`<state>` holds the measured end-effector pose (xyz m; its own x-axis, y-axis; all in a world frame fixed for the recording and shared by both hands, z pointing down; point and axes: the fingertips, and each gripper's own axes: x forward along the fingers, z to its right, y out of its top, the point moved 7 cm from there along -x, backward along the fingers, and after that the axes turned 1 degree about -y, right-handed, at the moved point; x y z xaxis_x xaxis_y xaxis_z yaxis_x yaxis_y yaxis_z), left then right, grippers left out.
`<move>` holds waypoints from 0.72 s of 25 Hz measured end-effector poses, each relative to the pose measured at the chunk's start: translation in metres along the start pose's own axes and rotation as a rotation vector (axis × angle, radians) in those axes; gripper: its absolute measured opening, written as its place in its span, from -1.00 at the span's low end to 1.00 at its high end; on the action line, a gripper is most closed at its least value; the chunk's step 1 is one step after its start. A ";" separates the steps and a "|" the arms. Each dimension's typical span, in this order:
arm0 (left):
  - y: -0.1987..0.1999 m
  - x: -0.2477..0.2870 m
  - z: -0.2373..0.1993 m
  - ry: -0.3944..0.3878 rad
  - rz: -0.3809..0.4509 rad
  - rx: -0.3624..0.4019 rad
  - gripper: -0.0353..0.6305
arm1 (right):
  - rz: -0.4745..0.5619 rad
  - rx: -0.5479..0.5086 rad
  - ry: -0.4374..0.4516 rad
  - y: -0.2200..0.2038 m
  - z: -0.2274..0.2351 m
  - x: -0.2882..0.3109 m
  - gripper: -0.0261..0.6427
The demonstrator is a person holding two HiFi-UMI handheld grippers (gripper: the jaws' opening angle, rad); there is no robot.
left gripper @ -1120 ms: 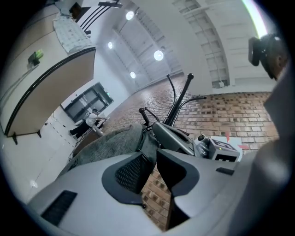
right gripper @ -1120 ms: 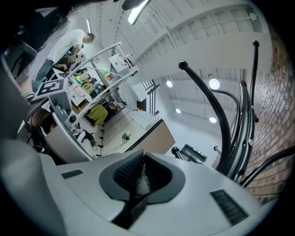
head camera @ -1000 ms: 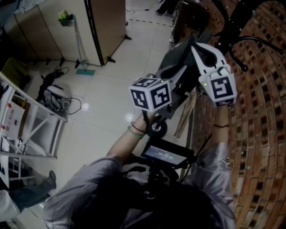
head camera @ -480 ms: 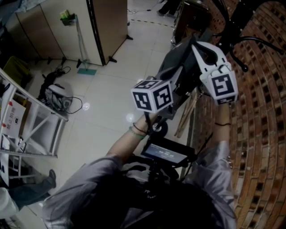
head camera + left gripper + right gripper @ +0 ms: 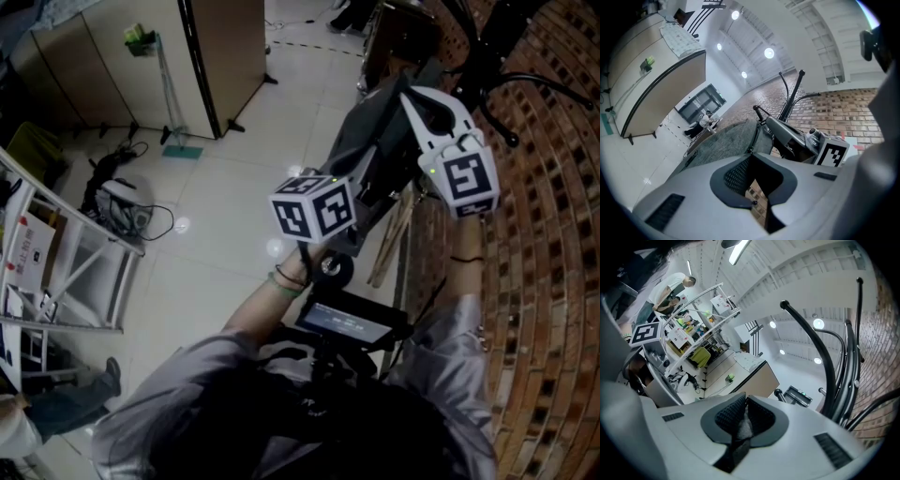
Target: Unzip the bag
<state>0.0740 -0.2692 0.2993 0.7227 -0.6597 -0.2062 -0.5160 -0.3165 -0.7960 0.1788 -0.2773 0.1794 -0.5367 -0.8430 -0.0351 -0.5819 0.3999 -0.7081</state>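
A grey bag [image 5: 370, 131] hangs from a black coat stand [image 5: 497, 66] beside the brick wall. My right gripper [image 5: 412, 103] is at the bag's upper part. In the right gripper view this right gripper [image 5: 744, 404] is shut on a fold of pale grey bag cloth [image 5: 743, 427]. My left gripper [image 5: 370, 192] reaches up to the bag from below. In the left gripper view this left gripper [image 5: 751, 164] is shut right under the bag [image 5: 722, 140], whose dark zip line runs down to its tips. A small dark knob [image 5: 753, 203], seemingly the zip pull's end, sits between the pads.
The brick wall [image 5: 553, 234] stands close on the right. A white shelf frame [image 5: 66, 262] is at the left, a beige cabinet [image 5: 216, 56] at the back, and cables [image 5: 117, 202] lie on the tiled floor. Wooden sticks [image 5: 394, 239] lean under the bag.
The left gripper's marker cube has sunk a little and turned. The right gripper and the bag have stayed put.
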 end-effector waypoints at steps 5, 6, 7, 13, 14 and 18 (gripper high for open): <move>-0.007 -0.006 -0.005 0.005 -0.012 -0.021 -0.88 | -0.005 -0.002 -0.005 0.000 0.001 0.000 -0.83; -0.009 -0.008 -0.006 0.006 -0.015 -0.025 -0.88 | -0.006 -0.005 -0.006 0.000 0.001 0.000 -0.83; -0.010 -0.009 -0.006 0.009 -0.018 -0.025 -0.88 | -0.007 -0.007 -0.007 0.000 0.002 0.000 -0.83; -0.021 -0.019 -0.013 0.027 -0.050 0.006 -0.88 | -0.010 0.002 -0.004 -0.001 0.006 0.000 -0.82; -0.023 -0.021 -0.015 0.031 -0.056 0.003 -0.88 | -0.011 0.002 -0.005 -0.001 0.006 0.000 -0.82; -0.036 -0.032 -0.024 0.042 -0.081 -0.030 -0.88 | -0.013 0.005 -0.008 -0.001 0.007 0.001 -0.82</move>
<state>0.0587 -0.2532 0.3476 0.7429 -0.6591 -0.1172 -0.4705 -0.3896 -0.7917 0.1830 -0.2810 0.1747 -0.5246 -0.8508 -0.0313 -0.5858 0.3874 -0.7119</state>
